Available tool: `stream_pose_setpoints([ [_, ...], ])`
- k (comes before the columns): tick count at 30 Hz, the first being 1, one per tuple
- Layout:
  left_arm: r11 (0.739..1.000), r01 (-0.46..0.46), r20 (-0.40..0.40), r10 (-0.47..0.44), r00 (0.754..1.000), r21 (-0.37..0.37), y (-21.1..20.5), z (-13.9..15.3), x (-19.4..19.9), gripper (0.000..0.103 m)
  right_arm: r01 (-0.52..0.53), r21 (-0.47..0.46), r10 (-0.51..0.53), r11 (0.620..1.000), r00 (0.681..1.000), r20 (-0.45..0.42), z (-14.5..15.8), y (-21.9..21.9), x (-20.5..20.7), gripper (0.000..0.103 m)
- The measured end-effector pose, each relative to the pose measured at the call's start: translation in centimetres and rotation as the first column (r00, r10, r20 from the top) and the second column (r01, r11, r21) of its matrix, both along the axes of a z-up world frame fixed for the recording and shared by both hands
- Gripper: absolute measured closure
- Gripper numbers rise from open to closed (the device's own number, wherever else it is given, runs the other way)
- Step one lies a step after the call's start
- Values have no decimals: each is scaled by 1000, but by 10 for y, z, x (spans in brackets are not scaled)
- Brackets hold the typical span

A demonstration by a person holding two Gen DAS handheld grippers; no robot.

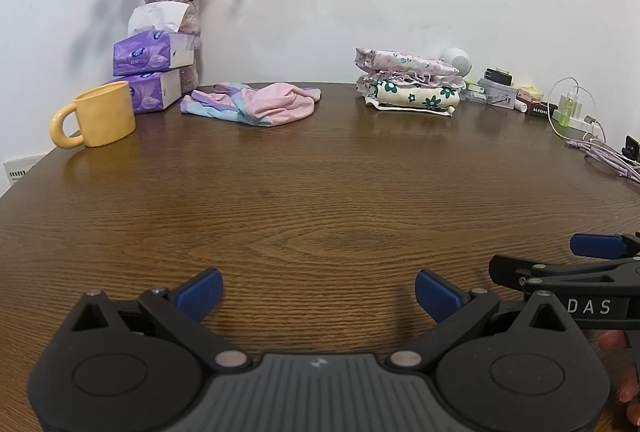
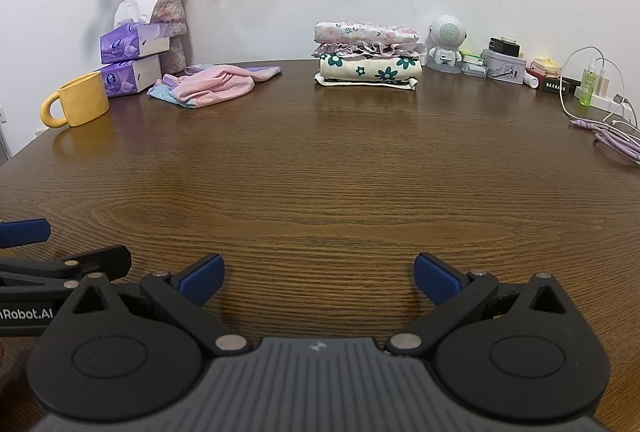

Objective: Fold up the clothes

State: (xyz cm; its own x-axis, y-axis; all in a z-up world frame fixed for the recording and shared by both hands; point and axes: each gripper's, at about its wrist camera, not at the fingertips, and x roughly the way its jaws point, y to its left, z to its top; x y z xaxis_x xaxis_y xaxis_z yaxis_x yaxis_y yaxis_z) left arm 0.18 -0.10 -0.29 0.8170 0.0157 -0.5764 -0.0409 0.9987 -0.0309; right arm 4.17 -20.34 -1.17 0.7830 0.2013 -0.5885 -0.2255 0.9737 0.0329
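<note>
We hold the left gripper and right gripper low over the brown wooden table, jaws on both spread wide, gripping nothing. The crumpled pink-and-lilac garment lies at the far edge, near the yellow ceramic mug; the folded floral stack sits to its right.

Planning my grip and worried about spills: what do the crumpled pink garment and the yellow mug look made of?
Pink garment: thin, soft knit fabric, matte, judging by its limp folds; possibly mesh. Yellow mug: looks like glazed ceramic, smooth with a soft sheen, thick-walled.
</note>
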Motion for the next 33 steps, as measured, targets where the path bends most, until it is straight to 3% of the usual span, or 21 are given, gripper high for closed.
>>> stream_pose_setpoints([
  [20,1000,12,-17,-13,1000,-19,5,2,0,1,-18,7,18,1000,1000,9,2,-1,-1,0],
  [33,1000,9,46,-8,999,-13,30,48,30,0,-103,32,101,994,994,46,45,19,40,0],
])
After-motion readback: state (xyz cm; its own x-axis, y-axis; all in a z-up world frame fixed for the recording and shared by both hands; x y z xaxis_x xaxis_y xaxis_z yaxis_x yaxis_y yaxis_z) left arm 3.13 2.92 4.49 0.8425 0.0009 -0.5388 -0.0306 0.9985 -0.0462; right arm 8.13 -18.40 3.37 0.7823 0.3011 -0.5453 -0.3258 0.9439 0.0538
